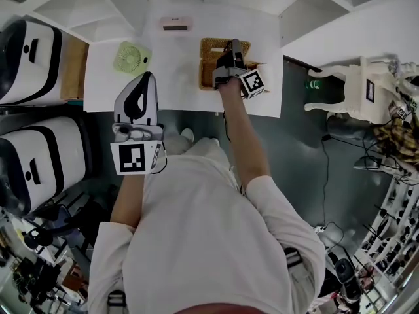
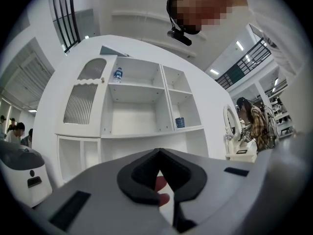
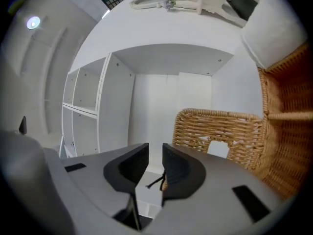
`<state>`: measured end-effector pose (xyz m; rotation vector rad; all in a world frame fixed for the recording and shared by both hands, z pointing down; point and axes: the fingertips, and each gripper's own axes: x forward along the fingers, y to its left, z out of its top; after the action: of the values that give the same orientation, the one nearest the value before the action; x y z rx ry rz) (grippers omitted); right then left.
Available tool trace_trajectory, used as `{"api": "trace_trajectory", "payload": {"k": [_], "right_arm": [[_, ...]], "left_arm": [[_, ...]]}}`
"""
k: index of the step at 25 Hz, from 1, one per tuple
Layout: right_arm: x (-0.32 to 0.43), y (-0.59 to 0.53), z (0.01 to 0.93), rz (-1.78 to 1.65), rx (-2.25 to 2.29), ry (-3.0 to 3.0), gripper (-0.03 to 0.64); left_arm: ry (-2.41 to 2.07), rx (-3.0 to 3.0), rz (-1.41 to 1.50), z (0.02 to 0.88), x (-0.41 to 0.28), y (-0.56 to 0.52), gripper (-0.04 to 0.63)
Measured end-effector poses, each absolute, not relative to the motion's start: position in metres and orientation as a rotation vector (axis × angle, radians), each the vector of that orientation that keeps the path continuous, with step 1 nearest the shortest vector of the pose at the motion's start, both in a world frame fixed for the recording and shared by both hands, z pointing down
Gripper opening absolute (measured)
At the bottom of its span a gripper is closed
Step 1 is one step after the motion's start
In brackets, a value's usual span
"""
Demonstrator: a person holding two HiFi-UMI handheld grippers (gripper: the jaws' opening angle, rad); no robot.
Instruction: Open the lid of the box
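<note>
A woven wicker box stands at the back of the white table. My right gripper is down over its right half. In the right gripper view the box's wicker wall, with a cut-out handle, lies just ahead, and a larger wicker panel rises at the right. The right gripper has its jaws a narrow slot apart, with a wicker edge and a black thread low between the pads. My left gripper is held back near the table's front edge; the left gripper is shut, empty and pointing up at shelves.
A small green fan and a pale flat device lie on the table left of the box. White shelf units stand behind. Two white machines are at the left. A white stand is on the floor at the right.
</note>
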<state>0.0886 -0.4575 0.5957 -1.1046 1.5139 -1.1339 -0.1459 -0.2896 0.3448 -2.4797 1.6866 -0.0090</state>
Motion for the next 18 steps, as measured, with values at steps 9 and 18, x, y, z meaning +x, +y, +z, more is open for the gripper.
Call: {"api": "trace_trajectory", "payload": {"k": [9, 18], "right_arm": [[0.099, -0.421, 0.586, -1.159, -1.07, 1.428, 0.083], [0.124, -0.366, 0.501, -1.064, -1.007, 1.313, 0.08]], "left_arm": [[1.646, -2.506, 0.026, 0.342, -0.128, -0.295, -0.005], [1.618, -2.519, 0.045, 0.331, -0.105, -0.288, -0.005]]}}
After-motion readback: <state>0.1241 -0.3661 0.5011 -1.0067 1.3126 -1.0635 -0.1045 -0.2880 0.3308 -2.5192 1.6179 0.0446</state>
